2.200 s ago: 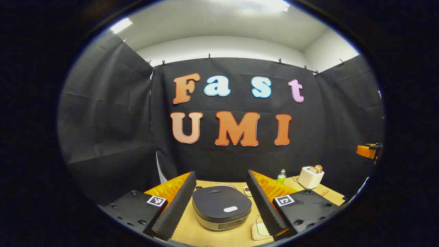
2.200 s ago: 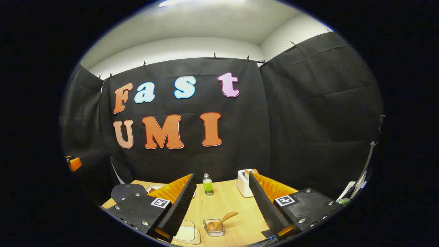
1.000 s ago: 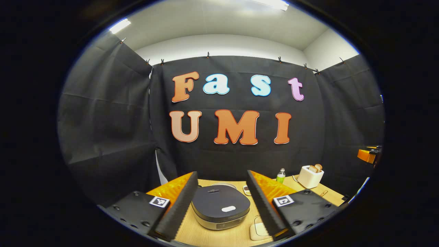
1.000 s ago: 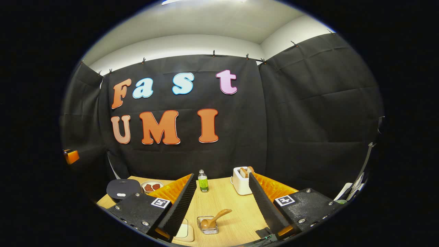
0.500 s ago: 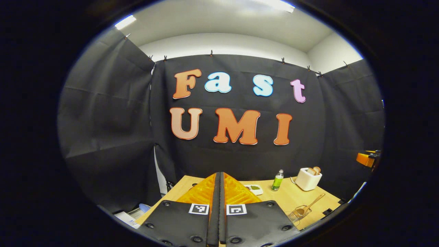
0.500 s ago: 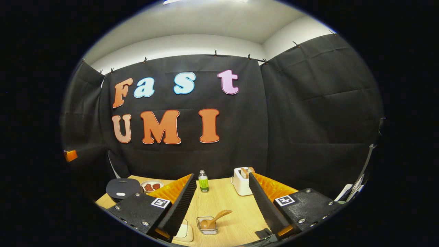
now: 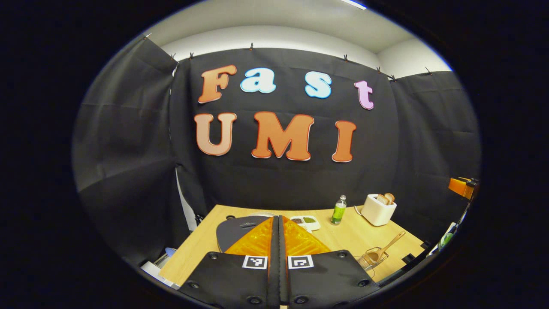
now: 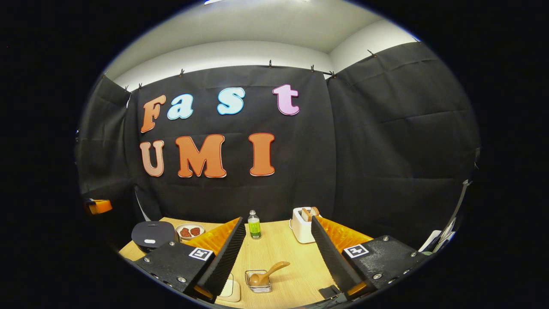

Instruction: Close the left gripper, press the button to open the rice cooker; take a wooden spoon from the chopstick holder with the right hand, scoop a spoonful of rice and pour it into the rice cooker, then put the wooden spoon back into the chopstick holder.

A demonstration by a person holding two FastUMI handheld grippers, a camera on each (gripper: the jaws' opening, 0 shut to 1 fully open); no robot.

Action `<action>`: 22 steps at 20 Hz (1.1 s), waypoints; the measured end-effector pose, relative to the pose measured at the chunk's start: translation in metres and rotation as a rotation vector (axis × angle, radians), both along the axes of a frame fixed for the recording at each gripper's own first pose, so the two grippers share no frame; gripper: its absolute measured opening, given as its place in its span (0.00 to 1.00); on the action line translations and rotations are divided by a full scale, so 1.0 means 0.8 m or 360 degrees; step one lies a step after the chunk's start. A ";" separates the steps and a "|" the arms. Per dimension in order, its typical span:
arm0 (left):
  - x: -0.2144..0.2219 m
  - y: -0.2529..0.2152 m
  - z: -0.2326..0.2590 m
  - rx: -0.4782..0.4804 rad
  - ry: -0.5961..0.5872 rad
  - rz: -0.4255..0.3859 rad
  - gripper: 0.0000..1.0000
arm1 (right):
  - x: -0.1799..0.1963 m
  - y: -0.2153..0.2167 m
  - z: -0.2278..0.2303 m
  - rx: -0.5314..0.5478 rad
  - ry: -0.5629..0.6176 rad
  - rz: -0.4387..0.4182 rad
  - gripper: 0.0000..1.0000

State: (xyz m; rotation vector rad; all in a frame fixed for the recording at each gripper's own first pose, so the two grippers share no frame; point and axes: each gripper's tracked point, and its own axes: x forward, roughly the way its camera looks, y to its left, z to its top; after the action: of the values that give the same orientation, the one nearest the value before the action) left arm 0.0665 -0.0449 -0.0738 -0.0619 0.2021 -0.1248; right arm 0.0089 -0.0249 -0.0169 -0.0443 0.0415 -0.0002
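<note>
- Rice cooker (image 8: 153, 234): dark lid down, sits at the far left of the table (image 8: 279, 253) in the right gripper view, just beside a small plate (image 8: 190, 231) holding reddish food.
- In the left gripper view the cooker's dark lid (image 7: 240, 227) shows just past the left tongs (image 7: 279, 223); the tongs' own fingers hide most of it.
- Left tongs: fingers pressed flat together, nothing between them, held above the table and pointing toward the cooker.
- Right tongs (image 8: 279, 227): fingers spread wide apart, empty, held over the table's near edge.
- Wooden spoon (image 8: 268, 274): stands tilted in the clear chopstick holder (image 8: 258, 281), bowl down, handle leaning up to the right. Holder sits on the table between the right tongs' fingers, apart from both.
- Left gripper view places the same spoon (image 7: 388, 246) and holder (image 7: 371, 259) at the table's right edge, well apart from the cooker.
- Green bottle (image 8: 254, 226): upright near the back wall, between cooker and toaster.
- White toaster (image 8: 302, 227): bread slices in the slots, partly hidden behind the right tongs' right finger.
- Pale flat square dish (image 8: 229, 289): near the table's front edge, partly hidden by the right tongs' left finger.
- White divided tray (image 7: 305, 222): lies just right of the cooker in the left gripper view, greenish contents.
- Nothing lies between holder and right tongs.
</note>
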 end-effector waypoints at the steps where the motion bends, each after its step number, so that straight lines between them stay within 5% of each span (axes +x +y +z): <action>1: 0.013 -0.003 -0.013 -0.0005 0.0031 -0.0012 0.04 | 0.001 -0.002 -0.004 -0.0003 0.0010 -0.0003 0.95; 14: 0.101 0.002 -0.217 0.0069 0.0527 0.0034 0.04 | 0.008 -0.034 -0.030 0.0010 0.0092 -0.0099 0.95; 22: 0.096 0.002 -0.236 0.0077 0.0586 0.0026 0.00 | 0.008 -0.041 -0.042 0.0021 0.0134 -0.0130 0.95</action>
State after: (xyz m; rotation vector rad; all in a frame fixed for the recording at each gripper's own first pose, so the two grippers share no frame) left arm 0.1435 -0.0430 -0.2624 -0.0378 0.5722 -0.0914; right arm 0.0154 -0.0580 -0.0504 -0.0292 0.1277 -0.0796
